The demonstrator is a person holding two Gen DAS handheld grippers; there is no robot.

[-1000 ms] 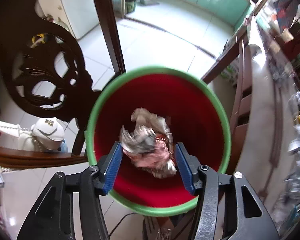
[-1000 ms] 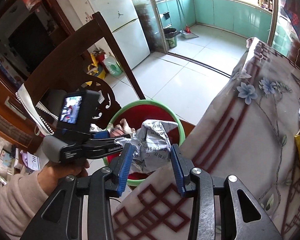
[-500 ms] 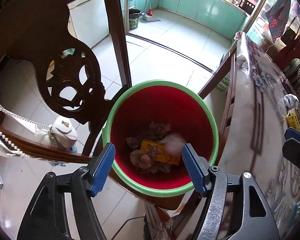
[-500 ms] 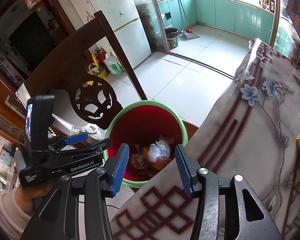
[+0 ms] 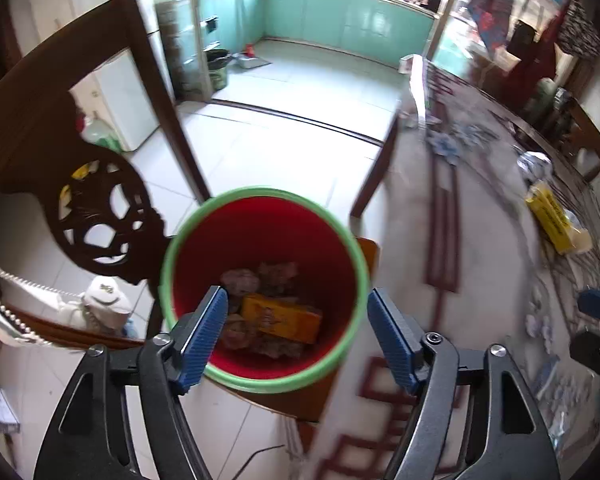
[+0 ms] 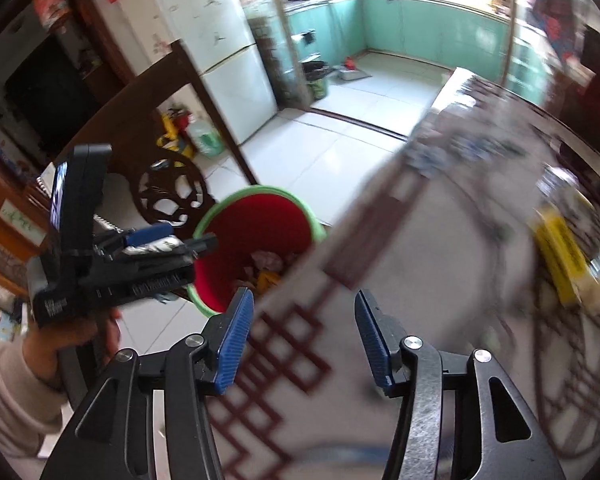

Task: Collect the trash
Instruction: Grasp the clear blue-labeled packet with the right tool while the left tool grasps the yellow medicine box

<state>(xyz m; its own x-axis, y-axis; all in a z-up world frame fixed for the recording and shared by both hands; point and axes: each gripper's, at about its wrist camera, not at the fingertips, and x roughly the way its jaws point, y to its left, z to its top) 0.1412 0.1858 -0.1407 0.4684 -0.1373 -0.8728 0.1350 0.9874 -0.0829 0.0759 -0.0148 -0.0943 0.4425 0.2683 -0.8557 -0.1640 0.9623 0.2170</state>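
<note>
A red bin with a green rim [image 5: 188, 240] stands on the floor beside the table; it also shows in the right wrist view [image 6: 260, 220]. Crumpled wrappers [image 5: 240, 280] and an orange packet [image 5: 284, 318] lie inside it. My left gripper [image 5: 296, 336] is open and empty above the bin's near rim. My right gripper [image 6: 304, 336] is open and empty over the table's edge. A yellow packet [image 5: 552, 220] and a crumpled foil ball [image 5: 534, 162] lie on the table; the packet also shows blurred in the right wrist view [image 6: 560, 256].
The table with a patterned cloth [image 6: 420, 280] fills the right side. A dark carved wooden chair [image 5: 96, 208] stands left of the bin, with a white bag [image 5: 100, 304] hanging on it. A white fridge [image 6: 228, 40] and tiled floor [image 5: 300, 92] lie beyond.
Both grippers let their crumpled trash fall into the bin and now stand open. Both have drawn back from the bin and swung to the right towards the table.
</note>
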